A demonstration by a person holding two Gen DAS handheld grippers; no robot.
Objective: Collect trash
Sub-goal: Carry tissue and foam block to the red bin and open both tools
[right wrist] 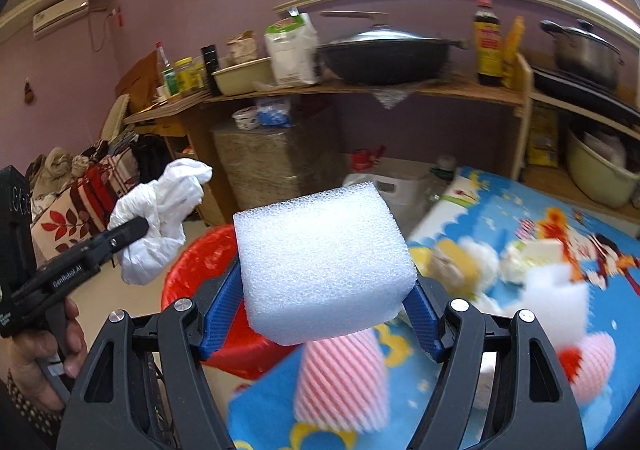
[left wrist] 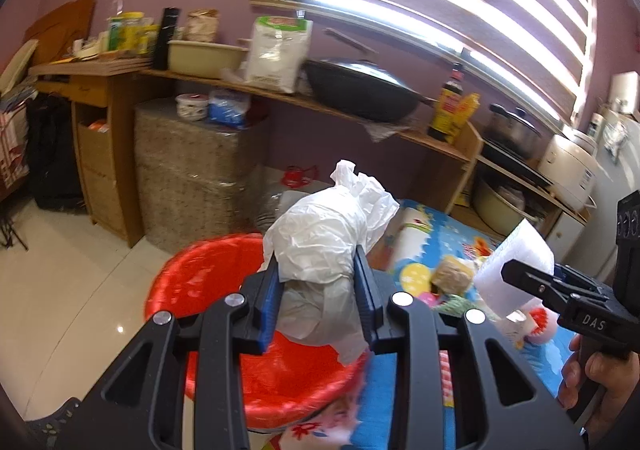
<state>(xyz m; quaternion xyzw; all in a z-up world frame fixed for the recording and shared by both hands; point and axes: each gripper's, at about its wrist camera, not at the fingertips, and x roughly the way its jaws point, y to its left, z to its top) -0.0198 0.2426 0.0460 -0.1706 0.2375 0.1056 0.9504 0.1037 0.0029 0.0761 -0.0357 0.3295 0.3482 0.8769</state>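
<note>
We see the left gripper (left wrist: pixel 318 278) with its jaws pinching a crumpled white plastic bag (left wrist: pixel 324 242) above the red bin (left wrist: pixel 208 274). The right gripper (right wrist: pixel 326 304) has its jaws pinching a white foam block (right wrist: pixel 320 262) over the near edge of the colourful play mat (right wrist: pixel 500 209), beside that bin.

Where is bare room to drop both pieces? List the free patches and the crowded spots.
Free: the hollow of the red plastic-lined bin and the pale tiled floor between it and the wooden cabinet. Crowded: the colourful cartoon play mat, strewn with foam scraps.
</note>
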